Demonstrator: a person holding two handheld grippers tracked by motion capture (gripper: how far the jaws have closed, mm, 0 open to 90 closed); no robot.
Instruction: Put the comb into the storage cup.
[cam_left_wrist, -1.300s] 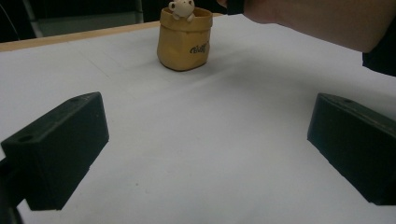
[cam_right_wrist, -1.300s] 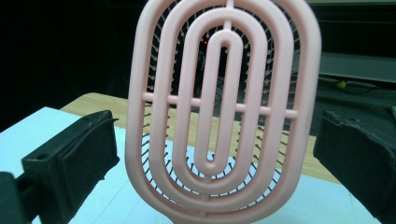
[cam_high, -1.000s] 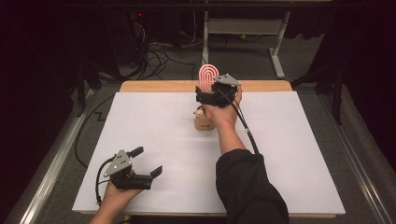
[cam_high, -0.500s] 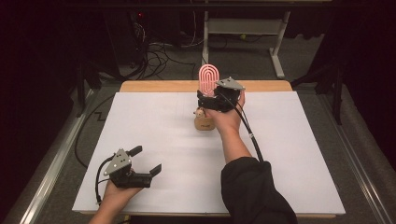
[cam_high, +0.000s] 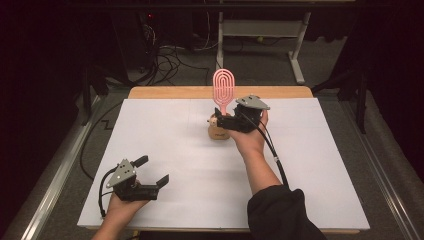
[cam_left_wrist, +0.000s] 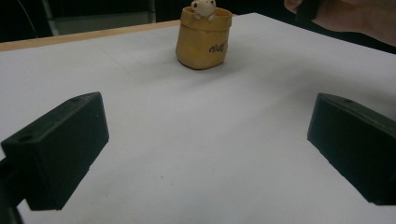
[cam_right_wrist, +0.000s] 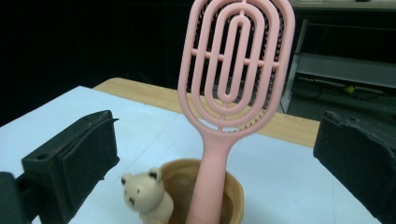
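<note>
Standing wide open, the right gripper (cam_right_wrist: 219, 154) has its two black jaws on either side of the pink hairbrush (cam_right_wrist: 233, 88), neither jaw touching it in the right gripper view. The brush stands nearly upright, handle down inside the tan holder (cam_right_wrist: 205, 196), head rising clear above the rim. A small cream bear figure (cam_right_wrist: 142, 193) perches on the holder's rim at about 9 o'clock from the handle.

In the high view, the right gripper (cam_high: 226, 119) sits beside the holder (cam_high: 218, 132) at roughly 12 o'clock on the white tabletop (cam_high: 180, 150), the brush (cam_high: 225, 90) poking up just past it.

The left gripper (cam_high: 152, 175) rests at about 7 o'clock near the front edge, jaws spread wide and holding nothing; its own view has the holder (cam_left_wrist: 203, 37) well apart, straight ahead.

Judging by this, the brush is already seated in the holder with the jaws let go, so the placing looks done; what seems left is drawing the right gripper away without knocking the brush or tipping the holder.
</note>
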